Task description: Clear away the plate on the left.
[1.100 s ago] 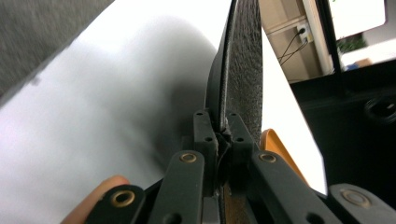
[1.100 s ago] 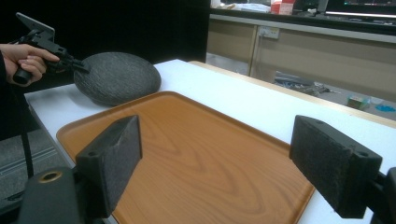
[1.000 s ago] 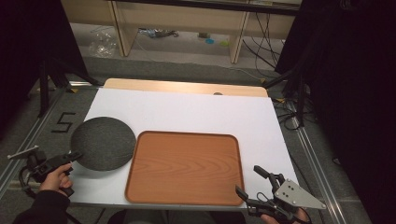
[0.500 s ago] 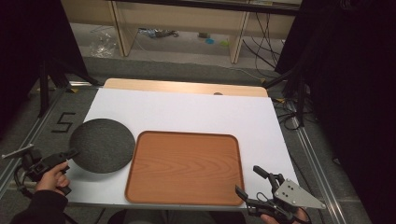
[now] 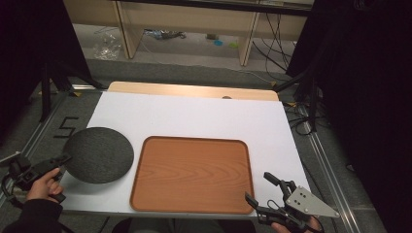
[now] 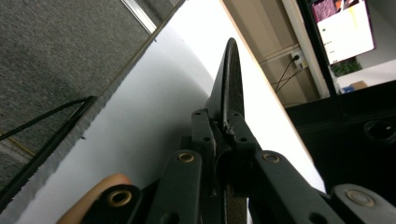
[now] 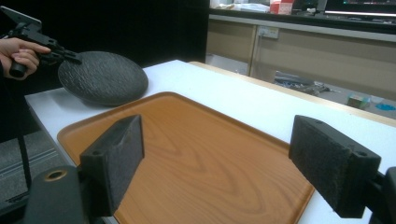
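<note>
Round dark felt-textured mat [image 5: 98, 154] pinched at its rim by left gripper [image 5: 62, 159], tilted beside smooth rounded wooden tray [image 5: 193, 174], right gripper [image 5: 265, 190] gaping empty over tray corner.

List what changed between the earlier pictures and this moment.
The left gripper has slid leftward along the table's near edge, and the dark round mat clamped in its fingers has moved with it, its left rim lifted in the right gripper view. The mat was already held a second ago. The wooden tray, the white table and the open right gripper stayed where they were.
</note>
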A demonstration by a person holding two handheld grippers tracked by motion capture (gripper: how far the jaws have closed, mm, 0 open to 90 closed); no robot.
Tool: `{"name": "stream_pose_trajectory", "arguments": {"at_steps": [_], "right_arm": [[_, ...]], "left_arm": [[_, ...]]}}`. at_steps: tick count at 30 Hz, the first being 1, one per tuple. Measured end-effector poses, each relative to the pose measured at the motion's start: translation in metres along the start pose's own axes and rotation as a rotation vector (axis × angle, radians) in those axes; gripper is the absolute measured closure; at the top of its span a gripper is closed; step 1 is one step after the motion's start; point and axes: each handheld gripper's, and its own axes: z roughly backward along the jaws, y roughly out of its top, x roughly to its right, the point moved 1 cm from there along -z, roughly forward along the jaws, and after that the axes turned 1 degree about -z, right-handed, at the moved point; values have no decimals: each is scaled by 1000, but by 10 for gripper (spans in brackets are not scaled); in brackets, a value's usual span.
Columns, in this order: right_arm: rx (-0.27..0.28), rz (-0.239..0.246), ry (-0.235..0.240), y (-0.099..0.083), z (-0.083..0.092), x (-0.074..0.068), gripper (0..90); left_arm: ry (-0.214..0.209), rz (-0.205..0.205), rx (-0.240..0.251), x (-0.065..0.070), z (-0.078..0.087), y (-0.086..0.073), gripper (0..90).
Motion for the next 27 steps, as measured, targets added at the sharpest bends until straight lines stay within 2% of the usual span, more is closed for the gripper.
{"name": "stream_pose_trajectory", "arguments": {"at_steps": [2,5,7,8,9,11,13,14,16,17,18,22,23,25,26,27], "right_arm": [[10,-3,2,0,-1,0,191],[10,-4,2,0,-1,0,192],[8,-5,-2,0,-1,0,192],[1,-2,-12,0,0,0,192],[1,-2,-12,0,0,0,192],[-1,-15,-20,-1,1,0,192],[0,-16,-22,-1,1,0,193],[0,-11,-19,0,1,0,195],[-5,-12,-19,-1,1,0,195],[-2,-12,-18,-1,1,1,195],[11,-5,-20,0,0,1,195],[8,-11,-27,-1,1,2,195],[17,-16,-16,-1,1,2,195],[14,-14,-29,-1,1,4,195],[12,-15,-31,-1,2,4,195],[11,-16,-31,-1,2,3,195]], "left_arm": [[-28,24,3,1,1,0,844],[-44,29,2,3,1,-1,845],[-78,10,-1,12,1,-5,842],[-94,16,-8,14,1,-6,842],[-94,16,-8,14,1,-6,842],[-130,37,-31,20,-2,-13,842],[-137,36,-42,23,-3,-16,844],[-153,22,-66,30,-5,-22,843],[-151,14,-72,34,-7,-25,843],[-128,23,-98,40,-9,-31,840],[-137,21,-108,42,-10,-34,840],[-166,9,-138,51,-13,-41,841],[-168,6,-144,53,-14,-43,841],[-178,12,-148,58,-16,-47,840],[-175,0,-163,59,-17,-49,840],[-188,13,-164,61,-19,-52,839]]}}
